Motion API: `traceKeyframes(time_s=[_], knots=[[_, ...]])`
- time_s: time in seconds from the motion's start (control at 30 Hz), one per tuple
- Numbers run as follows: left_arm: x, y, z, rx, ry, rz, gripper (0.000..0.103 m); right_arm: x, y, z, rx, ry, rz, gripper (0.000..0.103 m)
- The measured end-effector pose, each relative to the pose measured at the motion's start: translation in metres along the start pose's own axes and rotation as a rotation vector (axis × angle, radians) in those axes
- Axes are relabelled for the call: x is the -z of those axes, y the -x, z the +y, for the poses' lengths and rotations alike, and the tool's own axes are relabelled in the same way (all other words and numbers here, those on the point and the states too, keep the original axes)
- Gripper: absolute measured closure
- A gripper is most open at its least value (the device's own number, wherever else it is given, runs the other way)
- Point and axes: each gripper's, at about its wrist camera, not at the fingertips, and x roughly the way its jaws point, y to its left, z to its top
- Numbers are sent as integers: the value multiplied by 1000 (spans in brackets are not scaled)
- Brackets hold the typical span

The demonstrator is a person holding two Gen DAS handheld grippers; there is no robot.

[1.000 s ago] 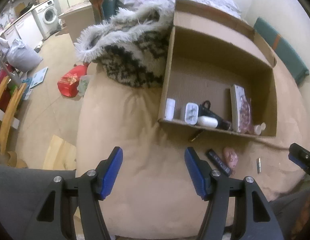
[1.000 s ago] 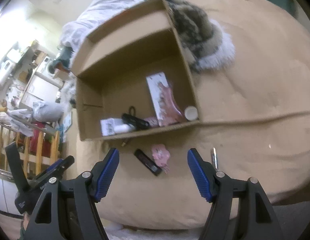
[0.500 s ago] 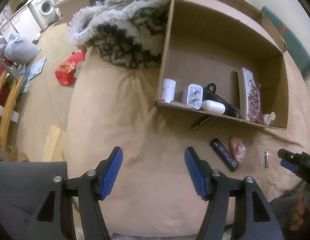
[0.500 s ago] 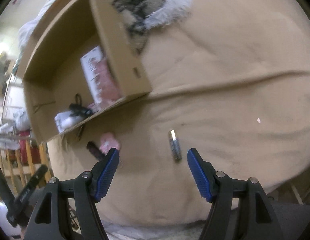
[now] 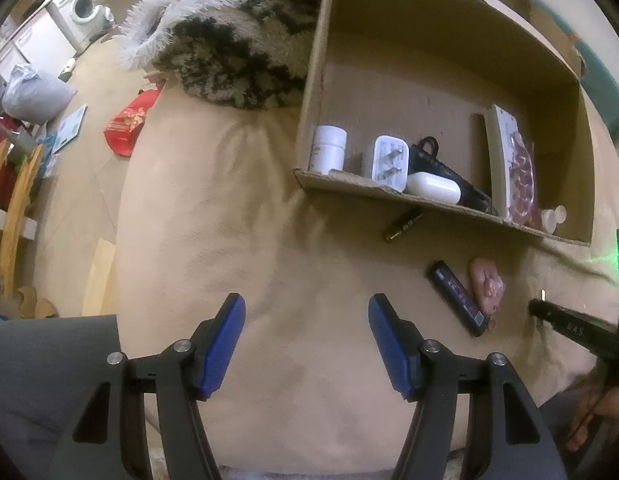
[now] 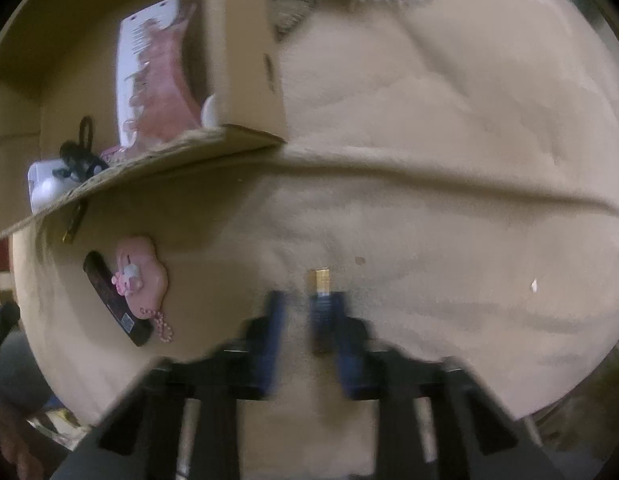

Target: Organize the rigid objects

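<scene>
A cardboard box (image 5: 449, 92) lies open on a tan cushion, holding a white bottle (image 5: 328, 149), a charger plug (image 5: 390, 157), a white case (image 5: 432, 188), a black item and a pink packet (image 5: 519, 168). On the cushion lie a gold tube (image 5: 403, 225), a black bar (image 5: 457, 297), a pink charm (image 5: 487, 285) and a small metal stick (image 6: 318, 280). My left gripper (image 5: 307, 336) is open and empty above bare cushion. My right gripper (image 6: 303, 316) is blurred, its jaws narrowed around the metal stick, a gap still showing. The box (image 6: 237, 60), charm (image 6: 139, 272) and bar (image 6: 111, 296) show left of it.
A furry black-and-white blanket (image 5: 229, 40) lies left of the box. The floor beyond the cushion holds a red bag (image 5: 127, 124), a grey sack (image 5: 33, 94) and a wooden chair (image 5: 9, 200). A washing machine (image 5: 83, 10) stands far back.
My right gripper dropped onto the metal stick and its jaws closed most of the way around it. My left gripper moved a little closer to the box, still open.
</scene>
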Motion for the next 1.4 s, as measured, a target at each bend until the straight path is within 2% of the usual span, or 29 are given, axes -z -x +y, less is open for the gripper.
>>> traceKeyframes(time_s=[0.13,0.27,0.43,0.63,0.8,1.03,1.17,1.27,1.4], knots=[[0,-2,0,-8,-5,1,42,1,9,1,-18,6,-33,92],[0,-5,-1,-18,-13,3,42,7,35,11,-114,0,-95,92],[-2,-4,-1,-4,6,1,42,19,68,24,-221,52,-150,92],[-8,3,-7,15,-7,-38,42,19,102,30,-273,115,-195,92],[-15,3,-23,29,-60,-52,42,12,88,27,-286,107,-203,92],[-28,-20,-57,66,-136,-46,42,7,85,23,-320,104,-226,92],[-36,-48,-75,91,-180,10,48,1,78,26,-321,103,-209,92],[-44,-66,-83,60,-195,17,53,0,76,25,-328,91,-201,92],[-52,-85,-90,28,-238,23,65,0,75,29,-327,108,-196,92]])
